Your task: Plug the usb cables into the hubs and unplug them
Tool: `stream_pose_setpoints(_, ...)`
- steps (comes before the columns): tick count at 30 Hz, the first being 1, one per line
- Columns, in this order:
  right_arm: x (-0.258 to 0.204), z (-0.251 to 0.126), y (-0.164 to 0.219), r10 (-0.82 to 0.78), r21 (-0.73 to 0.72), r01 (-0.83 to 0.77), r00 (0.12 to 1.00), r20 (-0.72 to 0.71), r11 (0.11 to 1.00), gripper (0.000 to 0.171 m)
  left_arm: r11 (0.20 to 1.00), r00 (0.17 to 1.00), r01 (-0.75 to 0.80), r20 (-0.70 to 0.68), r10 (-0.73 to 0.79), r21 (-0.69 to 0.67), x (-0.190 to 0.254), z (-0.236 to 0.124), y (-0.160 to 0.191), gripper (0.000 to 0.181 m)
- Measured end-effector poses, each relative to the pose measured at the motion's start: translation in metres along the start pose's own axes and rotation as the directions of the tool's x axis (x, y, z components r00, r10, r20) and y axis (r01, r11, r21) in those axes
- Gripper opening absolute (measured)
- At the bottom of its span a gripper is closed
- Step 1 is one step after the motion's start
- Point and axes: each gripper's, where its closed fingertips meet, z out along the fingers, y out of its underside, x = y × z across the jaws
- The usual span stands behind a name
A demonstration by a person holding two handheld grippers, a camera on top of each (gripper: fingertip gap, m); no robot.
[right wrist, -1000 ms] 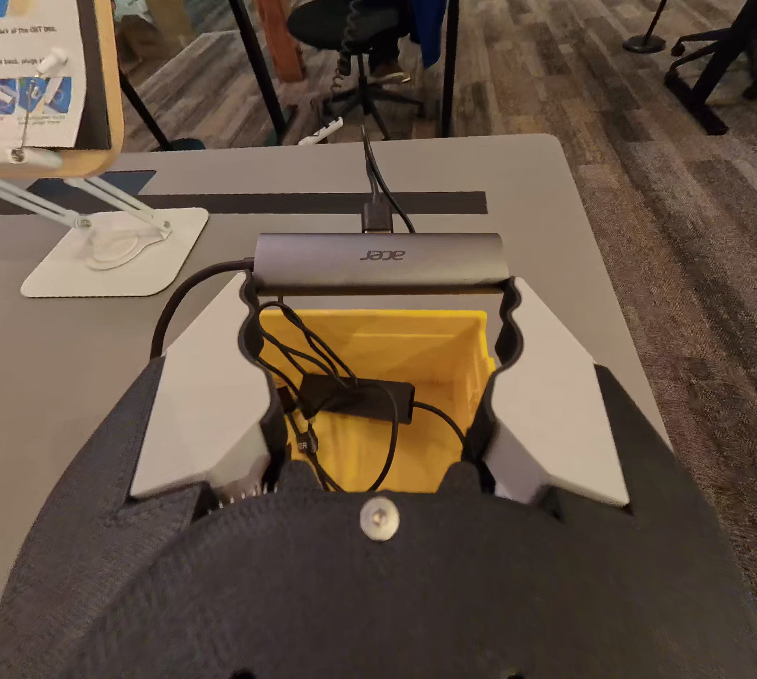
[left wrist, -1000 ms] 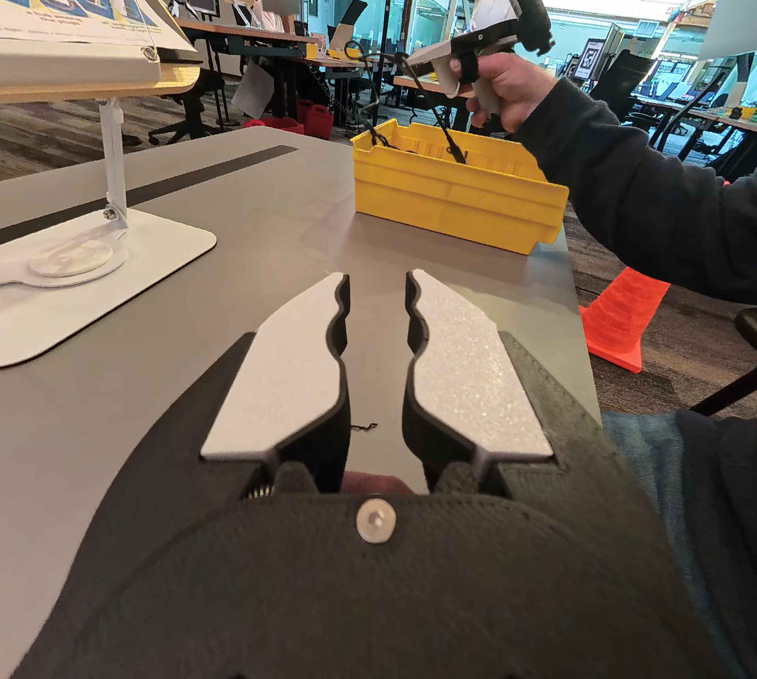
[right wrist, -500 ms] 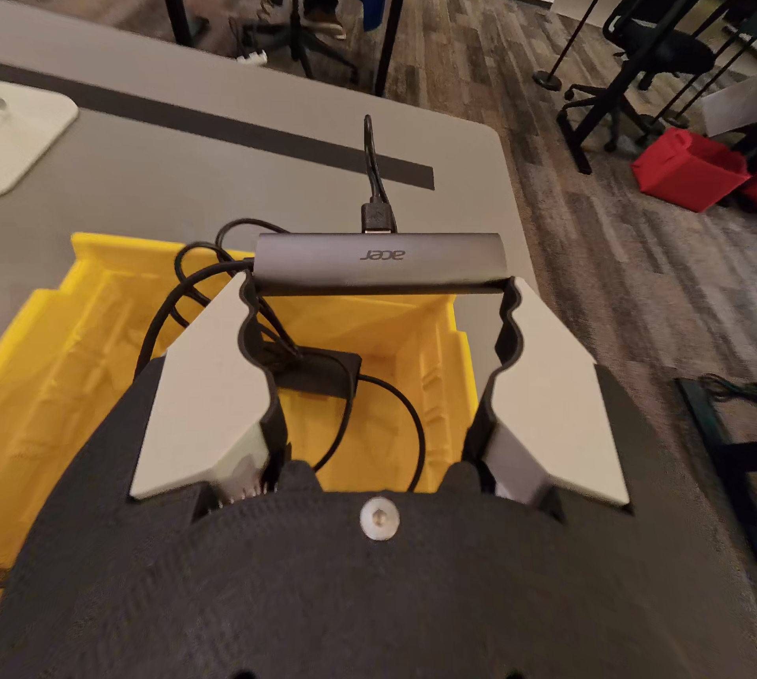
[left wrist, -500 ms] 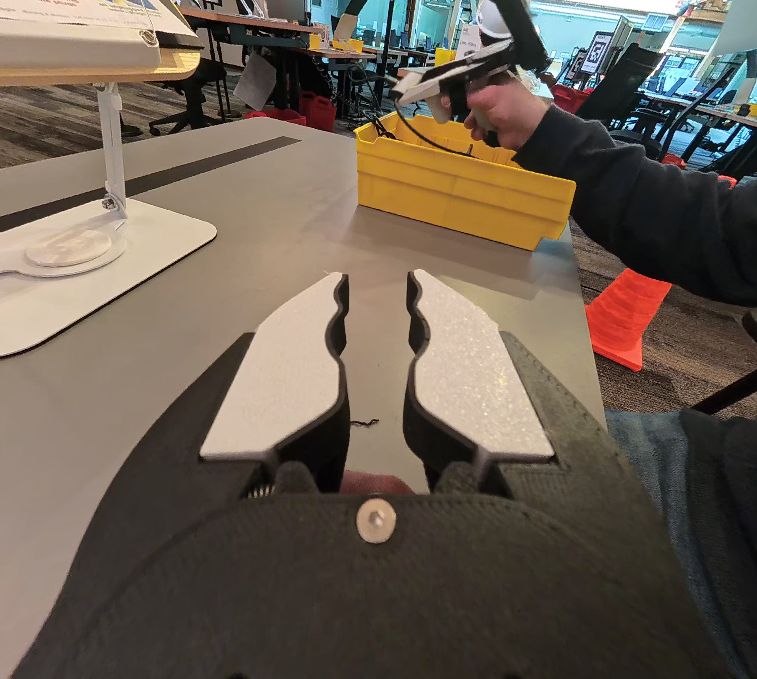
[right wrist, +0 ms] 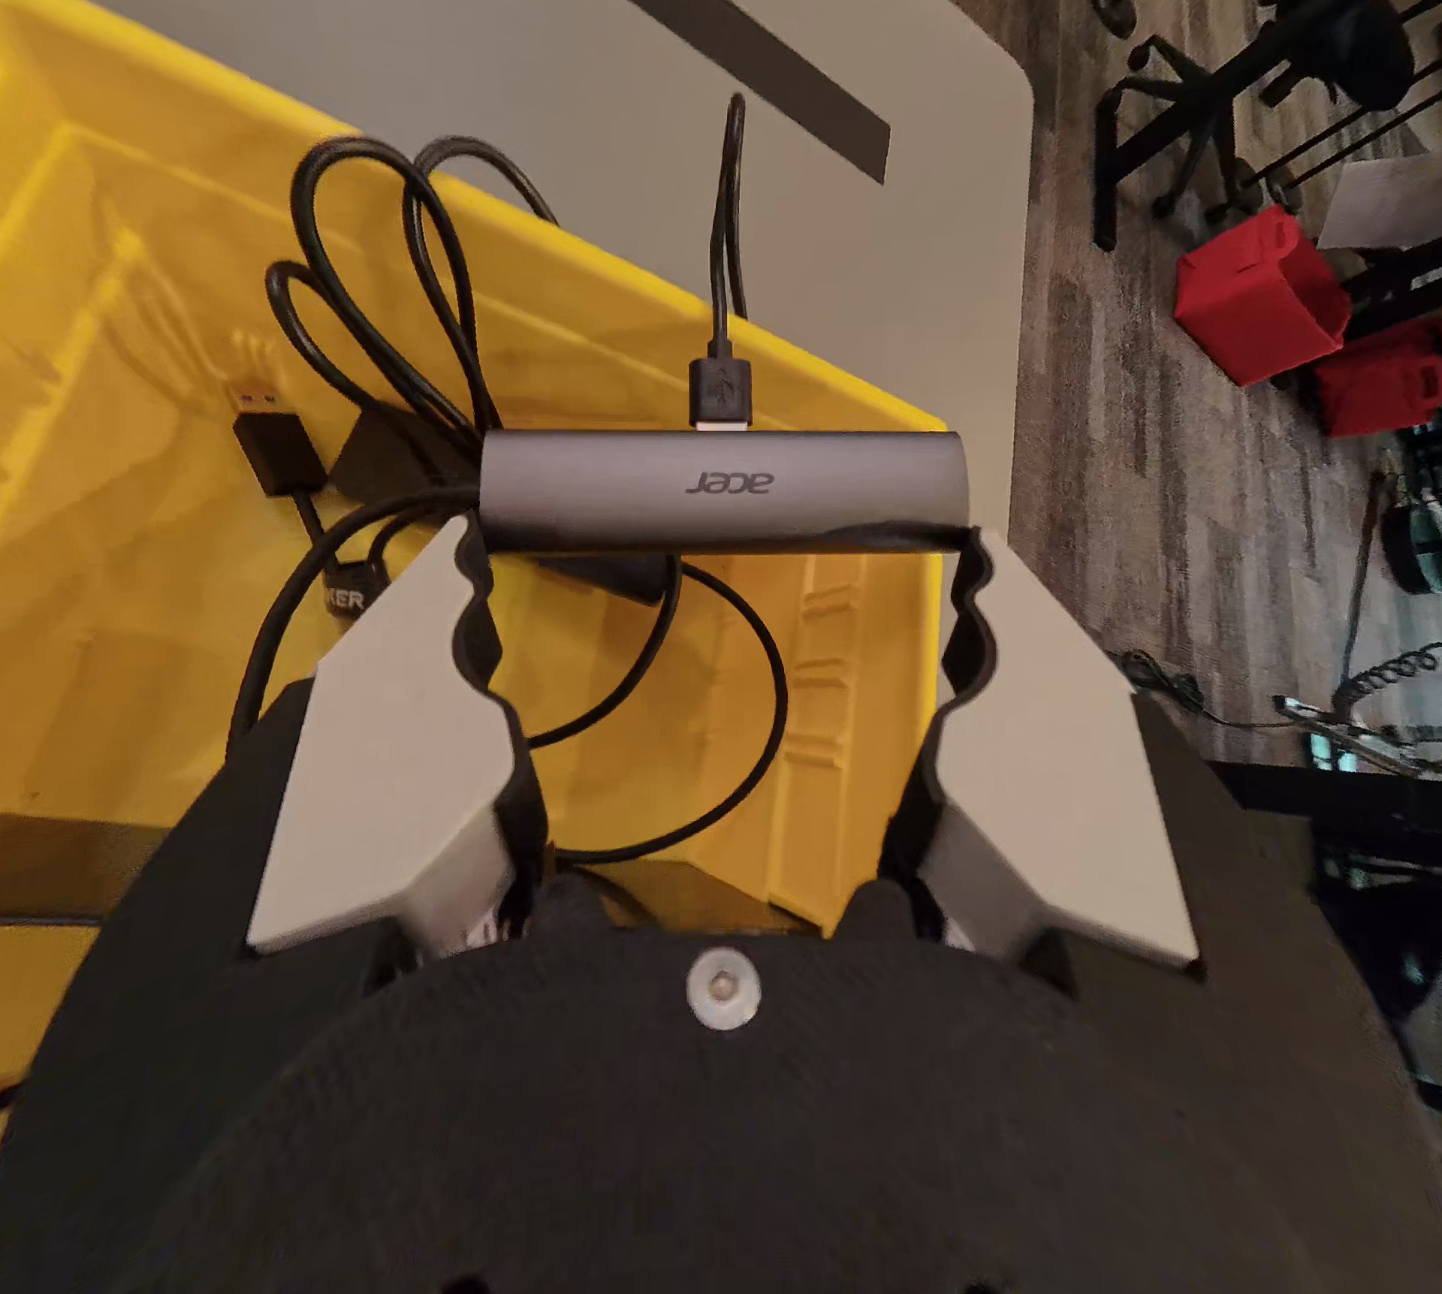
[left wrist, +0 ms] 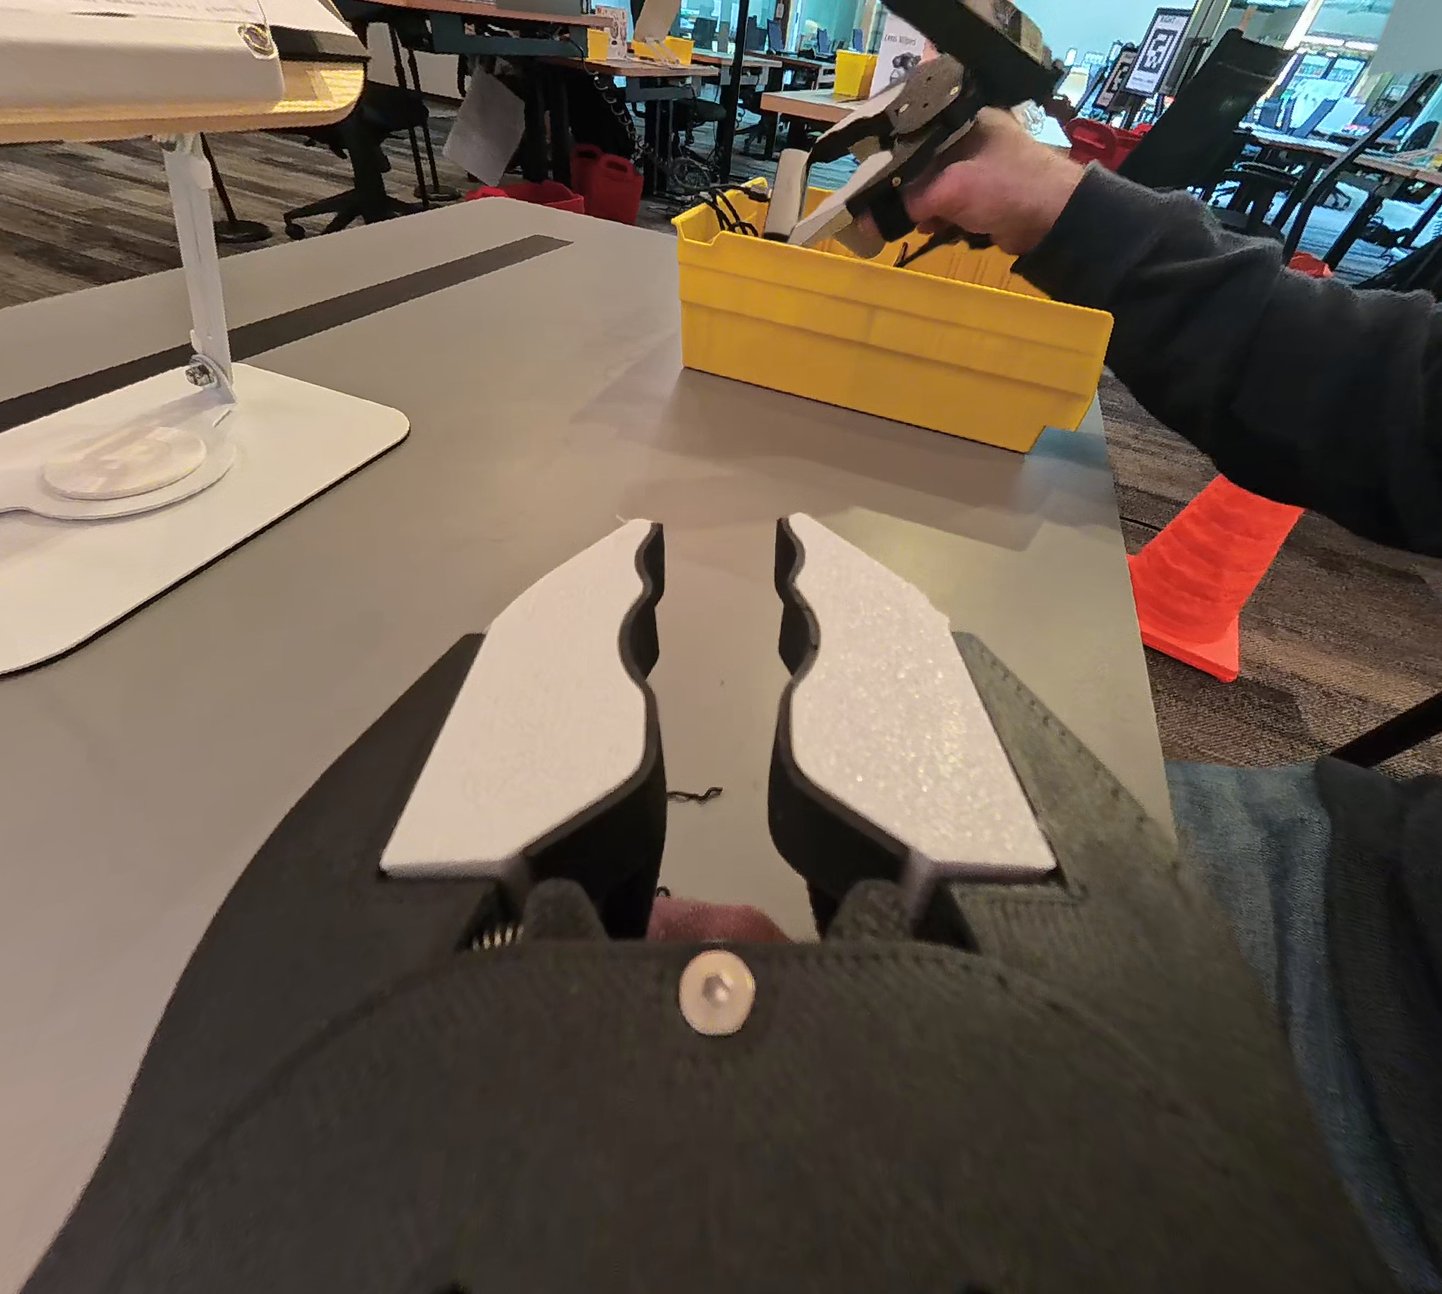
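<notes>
White stand (left wrist: pixel 195 445): flat base on the grey bench (left wrist: pixel 499 476), far left.
Left tool (left wrist: pixel 718 554): low over the bench, fingers slightly parted, holding nothing.
Yellow plastic bin (right wrist: pixel 117 554): near the bench's far right edge, with loose black cables (right wrist: pixel 374 258) inside.
Right tool (right wrist: pixel 722 542): over the bin, fingertips clamping the ends of a grey metal USB hub (right wrist: pixel 722 488).
Black USB plug (right wrist: pixel 719 394): seated in the hub's far side.

The bin (left wrist: pixel 882 336) stands on the table (left wrist: pixel 484 476) near its far right corner, and the stand (left wrist: pixel 195 429) is on the left side. The right gripper (right wrist: pixel 722 539) is above the bin, with the hub (right wrist: pixel 722 488) between its fingertips. One cable (right wrist: pixel 722 289) is plugged into the hub's far side. More cables (right wrist: pixel 374 289) lie in the bin. The left gripper (left wrist: pixel 718 539) is over the table, before the bin.
</notes>
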Motion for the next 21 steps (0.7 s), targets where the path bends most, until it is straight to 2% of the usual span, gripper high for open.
stream_pose_setpoints(8, -0.007, 0.008, 0.015, -0.154, -0.172, 0.159, 0.987, 0.042, 0.972, 0.116, 1.0, 1.0, -0.017, 0.006, 0.017, -0.018, 0.001, 0.001, 0.003, 0.026)
stream_pose_setpoints(12, -0.017, 0.018, 0.03, -0.196, -0.275, 0.222, 0.973, 0.119, 0.935, 0.115, 1.0, 1.0, -0.018, 0.005, 0.018, -0.024, 0.001, 0.001, 0.004, 0.027)
stream_pose_setpoints(16, -0.03, 0.03, 0.05, -0.206, -0.37, 0.277, 0.954, 0.219, 0.887, 0.115, 0.999, 1.0, -0.029, 0.003, 0.029, -0.036, 0.003, 0.003, 0.006, 0.027)
stream_pose_setpoints(21, -0.043, 0.035, 0.06, -0.137, -0.427, 0.289, 0.926, 0.352, 0.857, 0.114, 0.999, 1.0, -0.03, 0.0, 0.03, -0.044, 0.004, 0.004, 0.007, 0.027)
